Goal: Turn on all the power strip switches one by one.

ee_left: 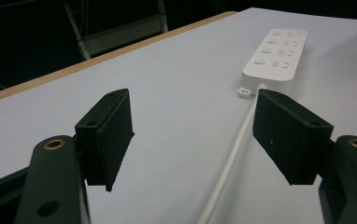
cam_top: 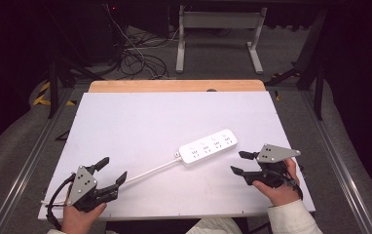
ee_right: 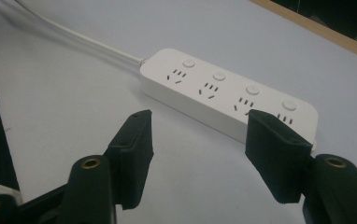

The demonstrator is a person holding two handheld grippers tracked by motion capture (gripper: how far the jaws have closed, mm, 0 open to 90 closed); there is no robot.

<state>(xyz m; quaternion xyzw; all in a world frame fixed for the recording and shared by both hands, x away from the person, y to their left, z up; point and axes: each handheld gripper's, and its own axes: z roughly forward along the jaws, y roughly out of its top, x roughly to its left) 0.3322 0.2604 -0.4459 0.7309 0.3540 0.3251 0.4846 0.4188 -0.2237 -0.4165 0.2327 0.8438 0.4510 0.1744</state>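
Currently, the scene reads as follows.
Power strip: the white power strip (cam_top: pixel 208 146) lies flat near the middle of the white table (cam_top: pixel 140 112), sockets and buttons facing up, its long axis slanting across the table.
Cord: the white cord (cam_top: pixel 150 170) runs from the strip's near-left end toward the person's left.
Right gripper: the right gripper (cam_top: pixel 238 163) sits just right of the strip's end, jaws parted with nothing between them, apart from the strip.
Left gripper: the left gripper (cam_top: pixel 114 168) rests near the table's front-left edge, jaws spread wide and empty, the cord passing close beside one jaw.
Likely step: closing in on the strip.
Risk, slip: the smooth casing could skate sideways if one pad lands first.
Risk, buttons: a pad over the top could press a switch.
Risk, cord: the left jaw could snag the cord and drag the strip.
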